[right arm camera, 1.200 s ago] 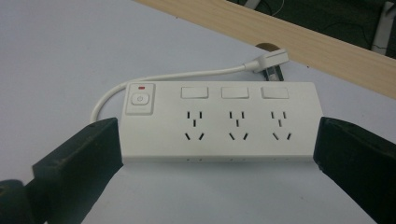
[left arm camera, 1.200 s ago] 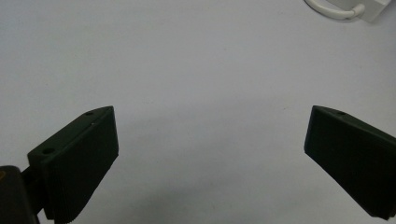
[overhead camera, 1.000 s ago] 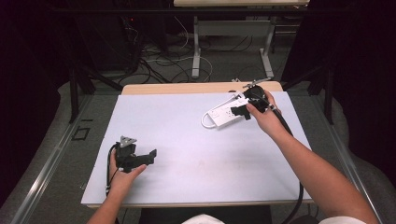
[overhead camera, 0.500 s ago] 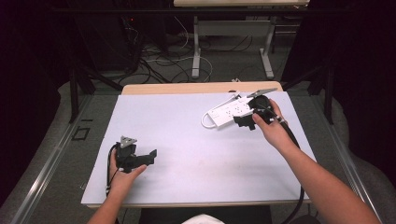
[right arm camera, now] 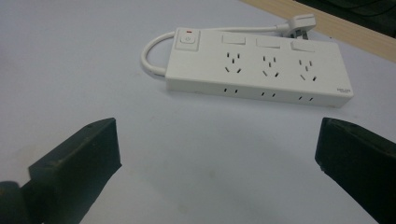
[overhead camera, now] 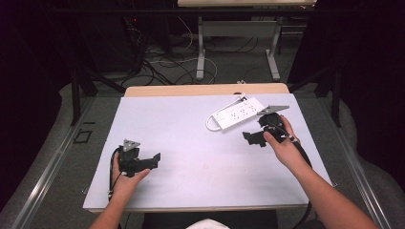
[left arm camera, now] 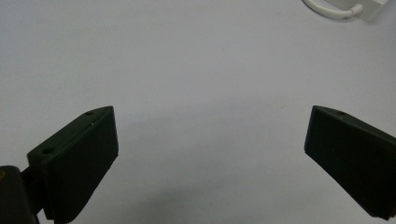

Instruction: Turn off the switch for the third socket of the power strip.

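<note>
Resting on the white table sheet [overhead camera: 191, 138], the white power strip [right arm camera: 261, 65] lies at the far right, cord looped leftward. My right gripper [overhead camera: 254, 137] hangs just near of it, jaws wide, empty. My left gripper [overhead camera: 143, 162] waits well apart, near left, jaws wide too.

left gripper [overhead camera: 154, 159]: jaws wide apart, nothing between | right gripper [overhead camera: 249, 138]: jaws wide apart, nothing between

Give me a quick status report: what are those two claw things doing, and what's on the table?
Left gripper open, empty, low over bare mat. Right gripper open, empty, just short of the white power strip. Strip flat on the mat, cord looped, plug loose. Nothing between.
</note>
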A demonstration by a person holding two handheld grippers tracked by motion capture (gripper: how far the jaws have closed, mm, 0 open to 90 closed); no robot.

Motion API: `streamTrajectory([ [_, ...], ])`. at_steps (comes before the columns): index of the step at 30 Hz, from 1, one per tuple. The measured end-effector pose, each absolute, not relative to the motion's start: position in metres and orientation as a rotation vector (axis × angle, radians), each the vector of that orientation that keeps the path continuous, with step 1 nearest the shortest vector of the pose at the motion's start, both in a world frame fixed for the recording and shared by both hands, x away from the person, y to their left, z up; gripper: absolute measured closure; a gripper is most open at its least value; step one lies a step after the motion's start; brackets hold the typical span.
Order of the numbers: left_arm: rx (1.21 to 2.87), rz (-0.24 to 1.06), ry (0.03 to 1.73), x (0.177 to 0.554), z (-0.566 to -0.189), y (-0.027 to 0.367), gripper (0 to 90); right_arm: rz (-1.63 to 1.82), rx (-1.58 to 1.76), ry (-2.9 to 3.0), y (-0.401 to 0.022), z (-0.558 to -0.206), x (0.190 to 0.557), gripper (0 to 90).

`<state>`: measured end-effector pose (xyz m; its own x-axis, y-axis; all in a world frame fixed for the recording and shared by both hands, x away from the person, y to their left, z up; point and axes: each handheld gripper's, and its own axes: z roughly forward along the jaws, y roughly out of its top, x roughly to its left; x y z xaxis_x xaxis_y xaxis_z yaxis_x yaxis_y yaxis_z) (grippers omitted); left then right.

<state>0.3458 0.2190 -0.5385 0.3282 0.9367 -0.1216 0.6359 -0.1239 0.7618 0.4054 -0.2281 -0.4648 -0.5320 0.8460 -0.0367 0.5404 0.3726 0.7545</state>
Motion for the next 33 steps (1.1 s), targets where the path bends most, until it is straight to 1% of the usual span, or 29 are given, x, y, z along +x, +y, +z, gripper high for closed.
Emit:
streamTrajectory([
  [16, 1.867, 0.520, 1.370, 0.345, -0.538, 0.217, 0.8, 1.029, 1.279, 2.174, -0.251, -0.493, 0.377, 0.0],
  [33, 1.867, 0.526, 1.371, 0.344, -0.538, 0.216, 0.3, 1.016, 1.376, 2.085, -0.282, -0.525, 0.359, 0.0],
])
